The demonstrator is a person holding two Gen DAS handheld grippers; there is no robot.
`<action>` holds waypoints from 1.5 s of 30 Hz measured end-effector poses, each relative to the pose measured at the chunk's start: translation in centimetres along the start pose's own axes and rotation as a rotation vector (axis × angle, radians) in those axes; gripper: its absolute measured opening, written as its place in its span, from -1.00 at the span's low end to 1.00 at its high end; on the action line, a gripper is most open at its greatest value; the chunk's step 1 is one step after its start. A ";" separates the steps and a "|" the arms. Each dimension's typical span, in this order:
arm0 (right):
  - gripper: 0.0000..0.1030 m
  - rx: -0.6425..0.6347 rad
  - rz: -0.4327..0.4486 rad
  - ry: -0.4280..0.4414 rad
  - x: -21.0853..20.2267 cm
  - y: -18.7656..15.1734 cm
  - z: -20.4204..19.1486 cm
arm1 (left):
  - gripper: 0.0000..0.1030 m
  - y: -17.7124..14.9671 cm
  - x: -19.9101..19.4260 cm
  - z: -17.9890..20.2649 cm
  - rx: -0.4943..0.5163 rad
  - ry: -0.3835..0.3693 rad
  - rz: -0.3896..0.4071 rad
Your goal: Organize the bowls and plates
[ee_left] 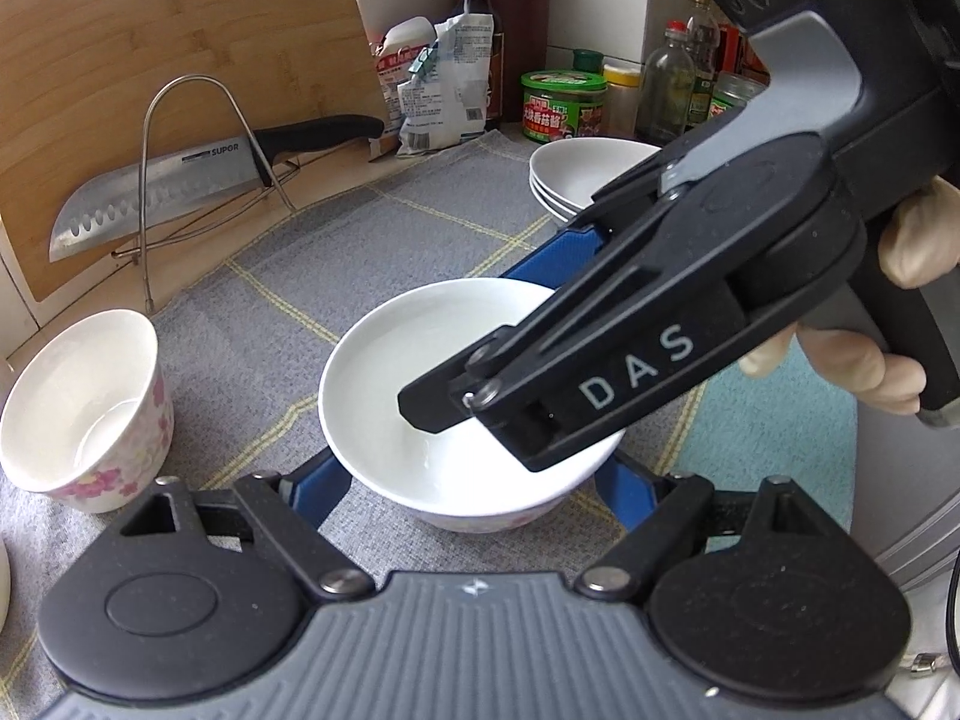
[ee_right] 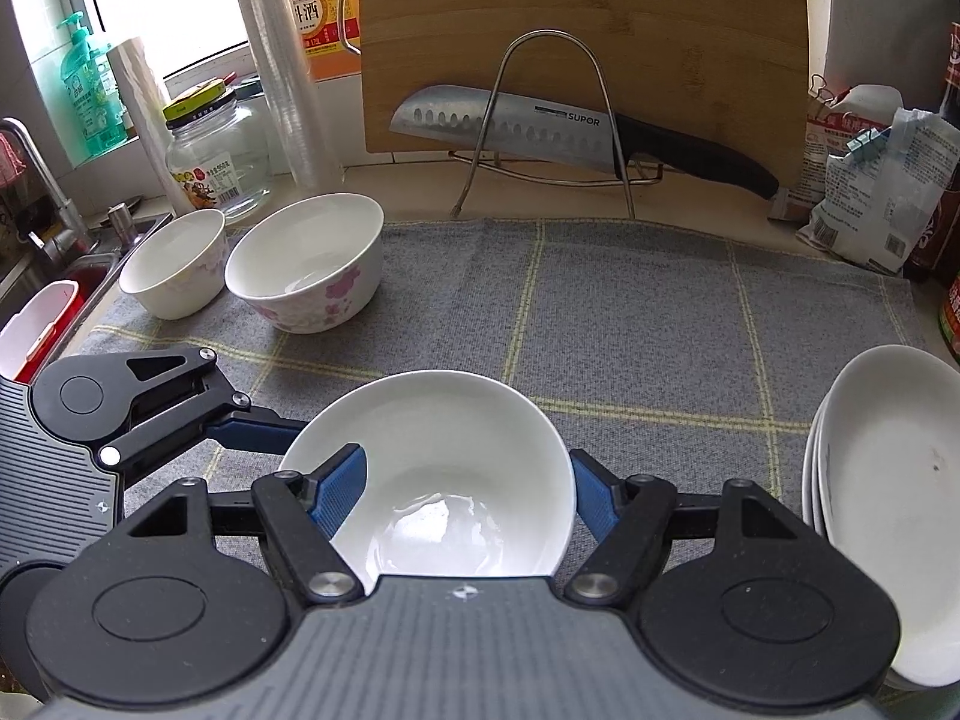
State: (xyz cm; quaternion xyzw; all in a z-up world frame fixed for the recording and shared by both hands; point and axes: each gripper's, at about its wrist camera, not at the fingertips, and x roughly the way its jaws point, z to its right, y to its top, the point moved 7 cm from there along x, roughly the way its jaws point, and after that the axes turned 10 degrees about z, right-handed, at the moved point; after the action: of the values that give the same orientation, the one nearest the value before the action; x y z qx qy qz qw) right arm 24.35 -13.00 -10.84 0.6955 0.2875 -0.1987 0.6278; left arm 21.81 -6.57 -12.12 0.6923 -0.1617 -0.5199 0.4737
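- My left claw [ee_left: 477, 471]: jaws wide, one finger on either side of the white bowl [ee_right: 420, 408]. I cannot tell whether they press on it.
- My right claw [ee_right: 467, 459]: left finger over the rim, right finger outside it. I cannot tell if it grips.
- Bowl: near centre of the grey cloth [ee_right: 630, 312], upright with its mouth up. It is round, so it has no long axis.
- Judgement: both claws are there to steady the bowl for a lift.
- Far left: two flowered bowls [ee_right: 306, 264], a likely place to nest it.
- Right: stacked plates [ee_right: 888, 480].

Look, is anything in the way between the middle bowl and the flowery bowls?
Nothing visible is. Only bare grey cloth lies between the middle bowl and the nearer flowery bowl.
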 end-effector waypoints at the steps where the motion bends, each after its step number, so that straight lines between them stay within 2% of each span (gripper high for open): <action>1: 0.51 -0.002 -0.001 -0.001 0.0 0.0 0.0 | 0.70 0.0 0.0 0.0 -0.002 0.000 0.001; 5: 0.59 0.012 -0.005 0.014 0.2 0.0 0.1 | 0.71 0.0 0.0 0.1 0.013 0.002 0.001; 10: 0.95 -0.005 0.008 0.013 -0.1 0.1 -0.3 | 0.77 -0.7 -0.5 -0.1 -0.010 0.008 -0.016; 13: 0.96 -0.005 0.016 0.013 -0.5 0.5 -0.2 | 0.80 -1.2 -1.6 -0.7 -0.053 0.012 -0.017; 19: 1.00 -0.013 0.032 0.011 -1.0 1.3 -0.5 | 0.81 -2.5 -4.2 -2.0 -0.083 0.069 -0.032; 27: 1.00 -0.043 0.031 0.036 -0.1 2.5 -2.2 | 0.82 -2.6 -6.4 -6.3 -0.128 0.258 -0.014; 31: 1.00 -0.087 0.035 0.054 0.5 3.7 -3.5 | 0.83 -1.8 -7.0 -8.8 -0.125 0.376 0.017; 33: 1.00 -0.092 0.039 0.057 0.9 4.5 -3.9 | 0.83 -1.6 -6.6 -10.0 -0.157 0.410 0.014; 38: 0.98 -0.061 0.046 0.079 2.3 6.3 -4.2 | 0.83 -1.7 -5.7 -11.7 -0.177 0.441 0.022; 45: 0.96 -0.153 0.064 0.120 4.1 7.8 -5.5 | 0.83 -1.8 -4.8 -13.4 -0.216 0.445 0.049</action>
State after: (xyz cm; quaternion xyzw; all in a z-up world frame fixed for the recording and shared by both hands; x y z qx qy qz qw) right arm 32.05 -7.33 -6.84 0.6649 0.3165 -0.1140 0.6669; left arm 31.04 4.30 -10.73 0.7309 -0.0137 -0.3571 0.5814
